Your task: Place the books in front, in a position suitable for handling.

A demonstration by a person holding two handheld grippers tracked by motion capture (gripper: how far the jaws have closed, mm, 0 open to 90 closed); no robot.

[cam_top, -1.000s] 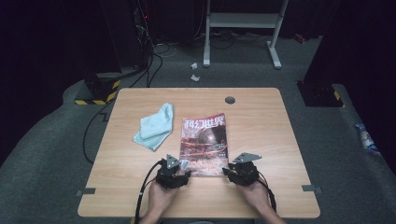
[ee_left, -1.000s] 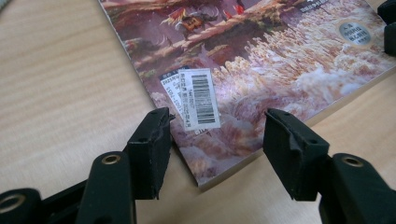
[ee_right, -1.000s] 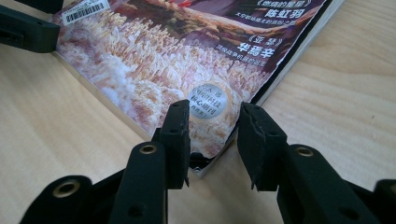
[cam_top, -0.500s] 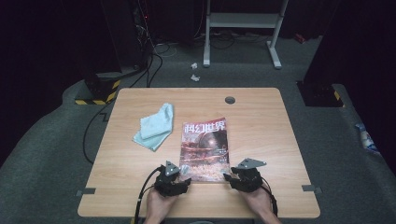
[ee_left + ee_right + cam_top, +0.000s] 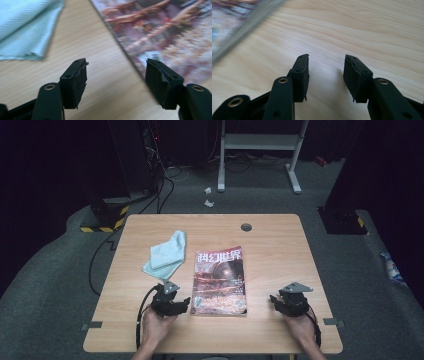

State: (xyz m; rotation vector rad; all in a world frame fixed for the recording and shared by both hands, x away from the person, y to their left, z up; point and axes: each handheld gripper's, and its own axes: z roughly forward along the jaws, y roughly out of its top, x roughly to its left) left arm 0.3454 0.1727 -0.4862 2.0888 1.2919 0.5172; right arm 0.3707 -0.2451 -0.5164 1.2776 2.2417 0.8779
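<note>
The magazine (image 5: 220, 281) lies flat and closed near the front middle of the table (image 5: 280, 245). Its cover is reddish-brown with a dark round figure and large pale characters on top. Just left of the magazine's lower corner sits the left gripper (image 5: 187, 301), jaws wide apart and holding nothing. Well right of the magazine rests the right gripper (image 5: 273, 298), moderately open, also empty. A light blue cloth (image 5: 165, 254) lies left of the magazine's upper edge.

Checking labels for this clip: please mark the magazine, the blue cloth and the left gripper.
magazine (image 5: 220, 280): high view, middle of its cover.
blue cloth (image 5: 166, 254): high view, centre of the folded fabric.
left gripper (image 5: 116, 75): left gripper view, midway between its open jaws.
</note>
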